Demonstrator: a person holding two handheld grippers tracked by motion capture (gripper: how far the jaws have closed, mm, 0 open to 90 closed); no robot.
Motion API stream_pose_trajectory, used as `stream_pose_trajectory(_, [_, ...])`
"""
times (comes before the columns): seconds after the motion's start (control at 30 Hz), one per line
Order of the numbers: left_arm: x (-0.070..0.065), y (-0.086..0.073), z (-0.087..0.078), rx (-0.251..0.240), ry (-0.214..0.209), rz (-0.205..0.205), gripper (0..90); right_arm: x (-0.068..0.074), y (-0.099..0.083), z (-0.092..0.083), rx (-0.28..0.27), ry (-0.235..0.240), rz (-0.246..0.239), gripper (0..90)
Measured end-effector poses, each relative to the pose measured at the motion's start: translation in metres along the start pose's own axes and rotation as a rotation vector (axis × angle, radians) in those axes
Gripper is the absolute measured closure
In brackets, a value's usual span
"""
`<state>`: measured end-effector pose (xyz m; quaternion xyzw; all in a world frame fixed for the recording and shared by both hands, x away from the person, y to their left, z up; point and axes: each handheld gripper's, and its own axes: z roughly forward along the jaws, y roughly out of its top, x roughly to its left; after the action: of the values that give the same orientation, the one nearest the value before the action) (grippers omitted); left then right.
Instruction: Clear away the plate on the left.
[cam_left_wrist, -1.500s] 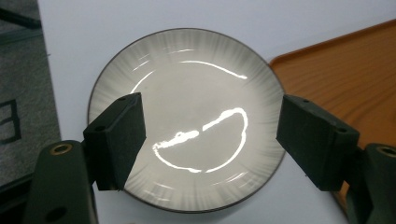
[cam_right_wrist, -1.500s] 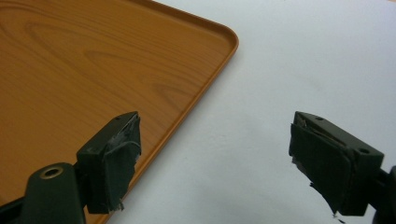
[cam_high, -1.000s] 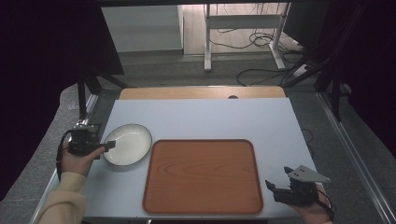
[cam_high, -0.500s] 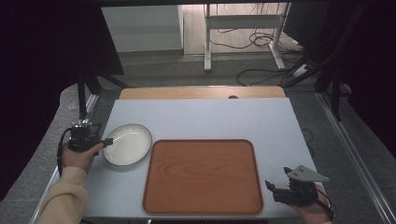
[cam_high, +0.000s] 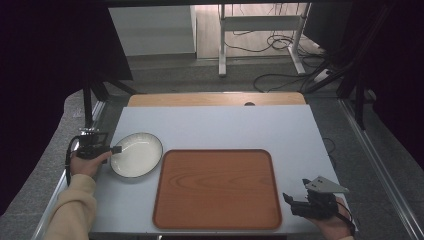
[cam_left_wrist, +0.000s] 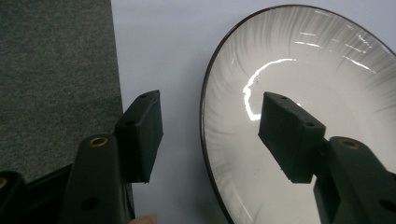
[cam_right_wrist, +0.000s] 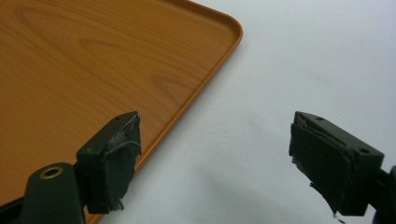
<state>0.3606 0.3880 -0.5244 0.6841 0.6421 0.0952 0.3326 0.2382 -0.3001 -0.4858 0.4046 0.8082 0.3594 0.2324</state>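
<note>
The white bowl (cam_high: 136, 154) sits on the table (cam_high: 215, 125) just left of the wooden tray (cam_high: 216, 188); its rim lies between the closing jaws of the left gripper (cam_high: 116, 149), one pad inside, one outside, neither yet pressing. The right gripper (cam_high: 289, 199) rests open near the tray's near right corner. No writing shows anywhere.

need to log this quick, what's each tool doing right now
Left tool: open, jaws just been closing astride the white plate rim, not yet gripping.
Right tool: open, holding nothing.

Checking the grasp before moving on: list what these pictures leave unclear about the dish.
- Dish: left gripper view, far side cut off by frame edges.
- Dish rim between the left hand-held gripper pads: contact unclear, jaws just closing, gap visible.
- Dish underside: hidden by itself, high view.
</note>
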Motion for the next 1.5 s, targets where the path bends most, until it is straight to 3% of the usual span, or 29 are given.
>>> stream_pose_trajectory(0.03, [0.001, 0.000, 0.001, 0.001, -0.011, -0.003, 42.3, 0.000, 0.000, 0.000, 0.000, 0.000, 0.000, 17.4])
stream_pose_trajectory(0.13, [0.001, -0.002, 0.006, 0.017, -0.025, -0.002, 53.3, -0.001, 0.000, 0.000, -0.001, -0.008, 0.011, 17.3])
stream_pose_trajectory(0.27, [-0.002, -0.001, 0.012, 0.040, -0.046, 0.000, 58.9, 0.000, 0.000, 0.001, 0.000, -0.012, 0.012, 17.3])
stream_pose_trajectory(0.43, [0.001, -0.002, 0.015, 0.046, -0.059, -0.027, 66.6, 0.001, 0.001, 0.002, 0.004, -0.012, 0.005, 17.4])
stream_pose_trajectory(0.67, [0.015, -0.004, 0.014, 0.040, -0.149, -0.138, 76.3, -0.003, 0.000, 0.000, 0.000, -0.030, 0.011, 17.4])
stream_pose_trajectory(0.83, [0.017, -0.004, 0.012, 0.043, -0.168, -0.155, 79.7, -0.002, 0.001, 0.001, 0.005, -0.030, 0.007, 17.4])
stream_pose_trajectory(0.93, [0.015, -0.001, 0.003, 0.019, -0.184, -0.154, 82.4, -0.001, 0.001, 0.002, 0.005, -0.032, 0.000, 17.4])
stream_pose_trajectory(1.07, [0.008, 0.004, -0.007, 0.012, -0.164, -0.131, 84.1, -0.001, 0.002, 0.002, 0.004, -0.035, 0.000, 17.5])
stream_pose_trajectory(1.27, [0.002, 0.007, -0.013, -0.007, -0.147, -0.135, 84.7, -0.001, 0.004, -0.004, -0.050, -0.065, -0.006, 18.2])
stream_pose_trajectory(1.5, [-0.005, 0.013, -0.023, -0.029, -0.133, -0.119, 84.1, -0.002, 0.003, -0.005, -0.048, -0.070, -0.003, 18.2])
